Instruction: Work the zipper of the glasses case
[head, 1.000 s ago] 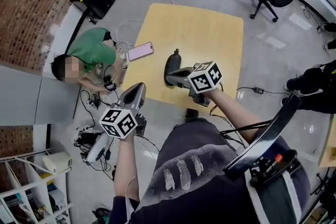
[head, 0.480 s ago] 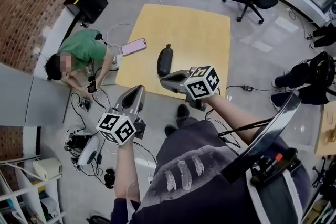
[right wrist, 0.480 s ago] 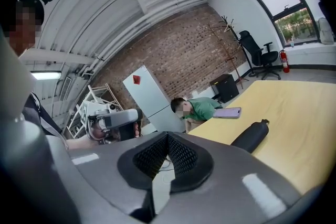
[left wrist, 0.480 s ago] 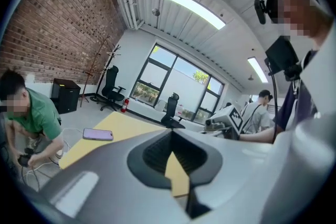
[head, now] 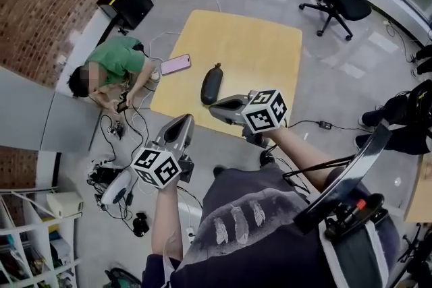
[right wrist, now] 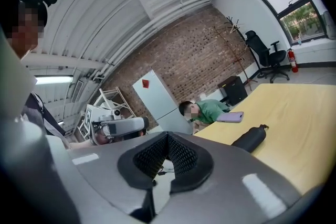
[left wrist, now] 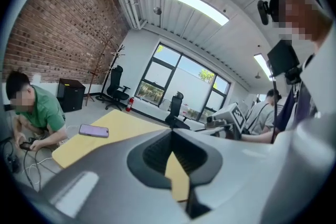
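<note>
Glasses case (plain black) on table

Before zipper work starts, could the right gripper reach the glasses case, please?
Probably yes: the right gripper, shut, hovers just short of the glasses case on the table; nothing stands between them.

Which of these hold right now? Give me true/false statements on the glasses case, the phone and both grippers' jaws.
1. The black oblong glasses case lies on the yellow wooden table. True.
2. The right gripper is clamped on the case. False: its jaws are shut on nothing, apart from the case.
3. The left gripper has its jaws wide open. False: they are shut and empty.
4. The pink phone lies at the table's edge, near the person in the green shirt. True.
</note>
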`<state>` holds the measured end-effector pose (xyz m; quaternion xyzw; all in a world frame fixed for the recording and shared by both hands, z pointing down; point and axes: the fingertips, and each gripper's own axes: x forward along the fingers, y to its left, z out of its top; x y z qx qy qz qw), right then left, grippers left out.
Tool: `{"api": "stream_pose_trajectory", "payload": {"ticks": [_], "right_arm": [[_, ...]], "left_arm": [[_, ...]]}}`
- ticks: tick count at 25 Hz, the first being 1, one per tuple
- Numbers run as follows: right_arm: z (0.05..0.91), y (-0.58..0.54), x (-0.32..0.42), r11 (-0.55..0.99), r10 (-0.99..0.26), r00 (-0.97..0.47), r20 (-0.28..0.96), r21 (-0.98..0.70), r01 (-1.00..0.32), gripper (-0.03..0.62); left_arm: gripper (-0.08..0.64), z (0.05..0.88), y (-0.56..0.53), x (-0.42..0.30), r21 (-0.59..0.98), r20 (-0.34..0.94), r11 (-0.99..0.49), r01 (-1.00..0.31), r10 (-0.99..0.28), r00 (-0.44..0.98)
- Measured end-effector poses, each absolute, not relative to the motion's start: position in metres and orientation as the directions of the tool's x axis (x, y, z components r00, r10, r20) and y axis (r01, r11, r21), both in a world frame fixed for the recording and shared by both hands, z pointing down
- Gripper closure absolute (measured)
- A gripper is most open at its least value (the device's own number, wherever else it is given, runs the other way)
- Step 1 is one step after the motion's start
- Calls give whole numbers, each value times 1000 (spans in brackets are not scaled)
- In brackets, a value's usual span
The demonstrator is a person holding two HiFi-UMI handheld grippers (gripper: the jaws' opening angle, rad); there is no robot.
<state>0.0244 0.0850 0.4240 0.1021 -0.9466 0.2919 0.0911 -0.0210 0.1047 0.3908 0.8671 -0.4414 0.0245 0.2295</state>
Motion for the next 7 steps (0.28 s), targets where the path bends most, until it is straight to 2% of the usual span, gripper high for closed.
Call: {"api": "stream_pose_trajectory", "payload": {"ticks": [3,7], "right_arm": [[417,79,72,810,-122,-972,200,-546,-214,591],[412,63,165,777,-163,-971,173,-584,-234,591]], "left_arm": [[560,385,91,32,392,235,-493,-777,-763,603],[558,380,72,130,389,235,-546,-742,-720,653]]}}
